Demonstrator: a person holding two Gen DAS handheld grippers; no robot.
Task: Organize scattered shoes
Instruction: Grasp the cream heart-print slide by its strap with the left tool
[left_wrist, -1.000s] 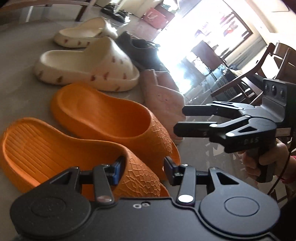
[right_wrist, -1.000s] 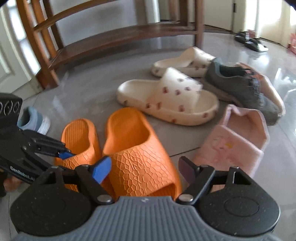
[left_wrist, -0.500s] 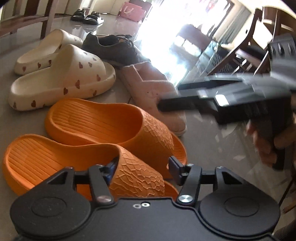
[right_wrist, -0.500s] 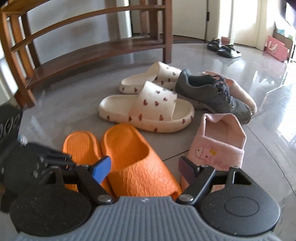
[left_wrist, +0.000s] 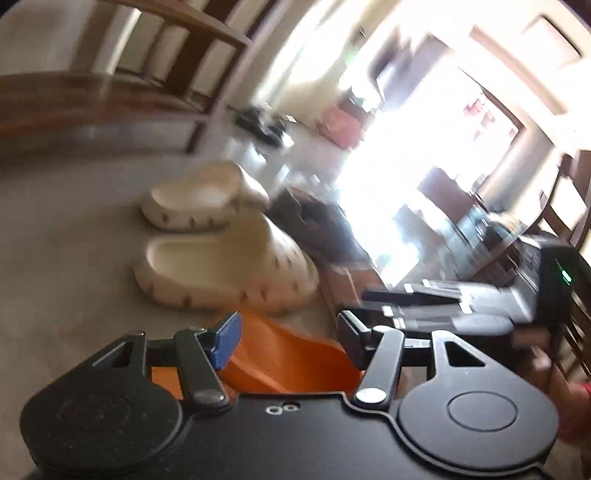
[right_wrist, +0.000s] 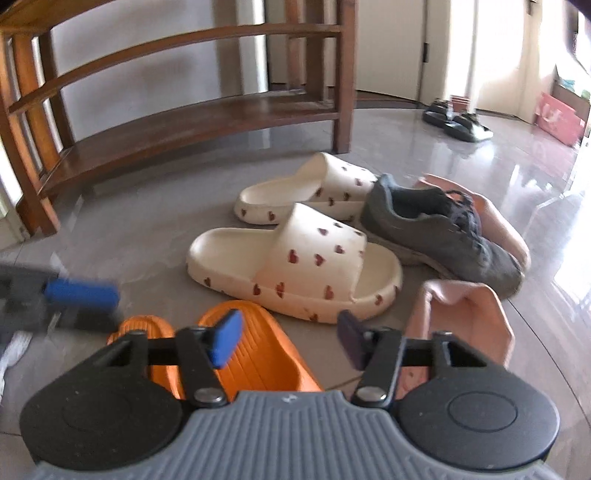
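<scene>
Grey glossy floor tiles (right_wrist: 129, 236) carry the scattered shoes, with a dark wooden shoe rack (right_wrist: 192, 122) standing behind them against the wall. Two orange slippers (right_wrist: 251, 350) lie side by side closest to the right camera, partly hidden by the right tongs (right_wrist: 286, 338). Beyond them sits a pair of cream slippers with red hearts (right_wrist: 295, 266), one behind the other. Just to their right is a grey sneaker (right_wrist: 443, 229), lying against a pink slipper (right_wrist: 498, 225) behind it. A second pink slipper (right_wrist: 465, 325) rests nearer, right of the orange pair. Far back by the bright doorway stands a pair of black sandals (right_wrist: 458, 122), well apart from the rest.

Right tongs: the jaws are closing, with nothing between the pads; the orange slipper and bare floor show through the gap below them. Left tongs (left_wrist: 290, 339) are spread, also pinching nothing, and hang above an orange slipper (left_wrist: 288, 362) seen in the gap. That view is badly blurred; the cream pair (left_wrist: 221, 269) is still recognisable ahead. From the right camera the left tongs' blue pad (right_wrist: 81, 295) appears at the left edge, smeared by motion. A hand (left_wrist: 569, 402) shows at the right edge of the left view.
</scene>
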